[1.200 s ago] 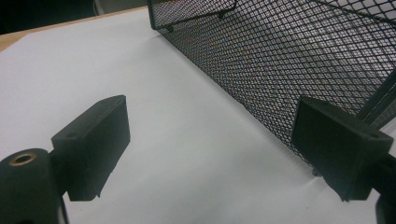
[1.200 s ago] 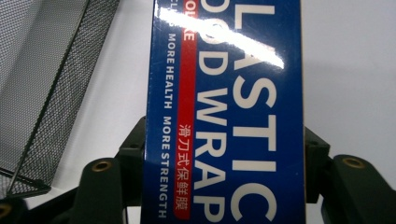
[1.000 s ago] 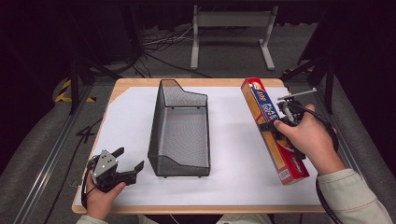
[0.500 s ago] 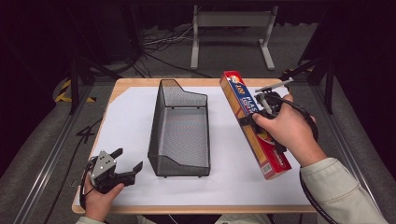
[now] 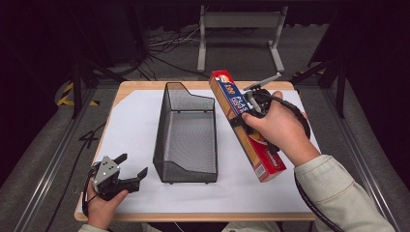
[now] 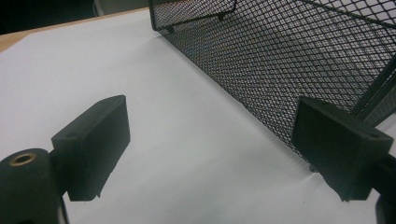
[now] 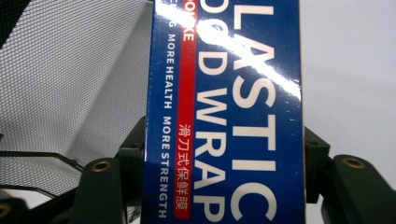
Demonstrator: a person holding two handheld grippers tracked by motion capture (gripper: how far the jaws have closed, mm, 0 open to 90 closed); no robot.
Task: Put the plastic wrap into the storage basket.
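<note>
We've got the plastic wrap box (image 5: pixel 244 123), long, blue & red, clamped across its width by the right gripper (image 5: pixel 251 107); in the right gripper view the two black jaws sit tight vs. both long sides of the box (image 7: pixel 224 112), lettering "PLASTIC WRAP" facing the camera. In the high view the box is lifted off the sheet, tilted, far end up toward the table's back edge, near end low by the person's right sleeve (image 5: pixel 338 193). It hangs just right of the mesh basket (image 5: pixel 186 133), apart from it; in the right gripper view the basket's mesh wall (image 7: pixel 70 84) shows to the left of the box.

The basket is black wire mesh, long & narrow, standing upright mid-table on the white sheet (image 5: pixel 130 125), nothing inside that we can see. Sheet covers most of the wooden table (image 5: pixel 121 89).

Left gripper (image 5: pixel 126 169) rests low at the near-left corner of the sheet, jaws spread wide w/ nothing between them; it points at the basket's near-left corner. In the left gripper view we see bare white sheet (image 6: pixel 187 140) between the two pads and the basket's mesh side (image 6: pixel 280 60) just beyond the right-hand one, not touching as far as we can tell.
</note>
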